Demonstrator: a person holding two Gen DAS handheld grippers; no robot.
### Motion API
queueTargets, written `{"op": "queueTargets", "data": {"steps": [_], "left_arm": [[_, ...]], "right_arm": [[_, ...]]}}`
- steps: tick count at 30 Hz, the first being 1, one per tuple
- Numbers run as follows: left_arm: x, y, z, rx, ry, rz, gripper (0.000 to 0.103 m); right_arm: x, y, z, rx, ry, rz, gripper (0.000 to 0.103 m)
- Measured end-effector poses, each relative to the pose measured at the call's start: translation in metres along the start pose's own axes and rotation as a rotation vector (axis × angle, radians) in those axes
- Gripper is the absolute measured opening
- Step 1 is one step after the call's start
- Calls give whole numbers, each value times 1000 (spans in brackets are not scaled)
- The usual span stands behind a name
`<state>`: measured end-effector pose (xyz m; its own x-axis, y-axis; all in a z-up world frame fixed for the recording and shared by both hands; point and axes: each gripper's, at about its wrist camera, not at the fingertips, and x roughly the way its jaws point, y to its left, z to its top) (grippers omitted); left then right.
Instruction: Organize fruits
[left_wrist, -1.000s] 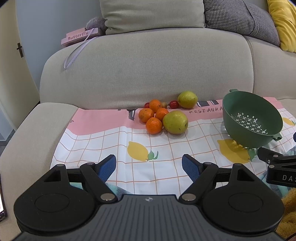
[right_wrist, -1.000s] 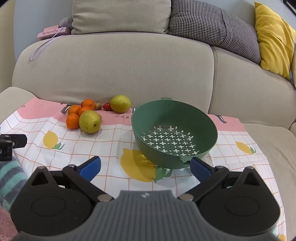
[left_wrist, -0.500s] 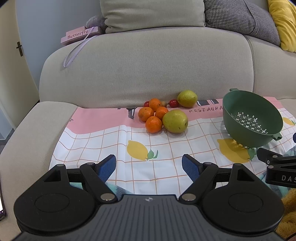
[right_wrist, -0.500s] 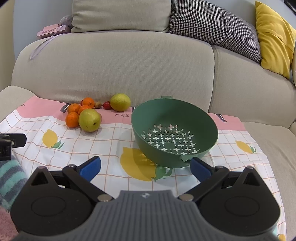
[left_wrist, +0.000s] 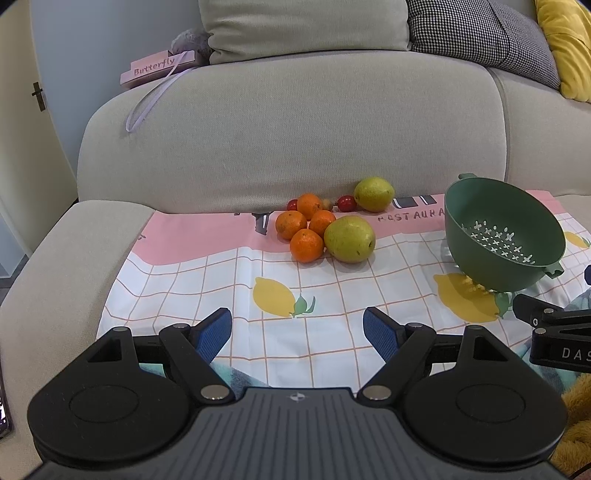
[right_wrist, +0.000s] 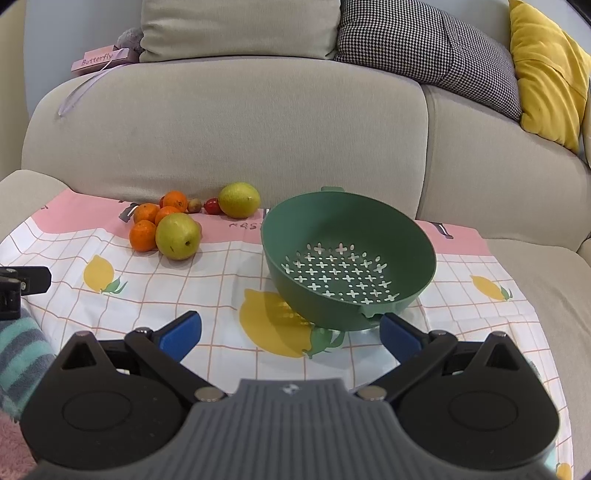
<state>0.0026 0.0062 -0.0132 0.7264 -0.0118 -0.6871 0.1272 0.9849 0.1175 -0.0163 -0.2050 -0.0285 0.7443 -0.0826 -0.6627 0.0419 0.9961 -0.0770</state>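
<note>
A pile of fruit lies on the patterned cloth (left_wrist: 207, 280) against the sofa back: several oranges (left_wrist: 306, 245), a green pear (left_wrist: 349, 239), a lemon (left_wrist: 373, 194) and small red fruits (left_wrist: 345, 202). The pile also shows in the right wrist view, with the pear (right_wrist: 177, 236) in front. A green colander (right_wrist: 347, 258) stands empty and tilted to the right of the pile; it also shows in the left wrist view (left_wrist: 502, 236). My left gripper (left_wrist: 297, 330) is open and empty, well short of the fruit. My right gripper (right_wrist: 290, 334) is open and empty just before the colander.
Sofa backrest (left_wrist: 295, 129) rises right behind the fruit. A pink "Butterfly" box (left_wrist: 157, 68) sits on top of it. Checked (right_wrist: 424, 40) and yellow (right_wrist: 546, 70) cushions lie at the right. A striped cloth (right_wrist: 18, 354) is at the near left.
Both views have shifted slightly; the fruit and colander sit a little lower and closer in frame. Both grippers stay open and empty.
</note>
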Motion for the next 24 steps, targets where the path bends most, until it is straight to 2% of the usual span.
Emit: {"op": "queueTargets", "data": {"steps": [7,13,17,21,24], "left_arm": [[2,3,6,14,17,-50,93],[2,10,17,45,13,-77,90],[7,16,26,69,15,-94,83],[14,24,38,82,16,-92,81],[21,31,47,86,13,-95,75]], "right_arm": [[1,2,1,-11,-13,35,99],[-1,10,3,-50,-92,91,99],[4,21,9,-89,-112,128,98],[13,35,16,-148,-114,181,80],[21,45,23,-193,-111,225,70]]}}
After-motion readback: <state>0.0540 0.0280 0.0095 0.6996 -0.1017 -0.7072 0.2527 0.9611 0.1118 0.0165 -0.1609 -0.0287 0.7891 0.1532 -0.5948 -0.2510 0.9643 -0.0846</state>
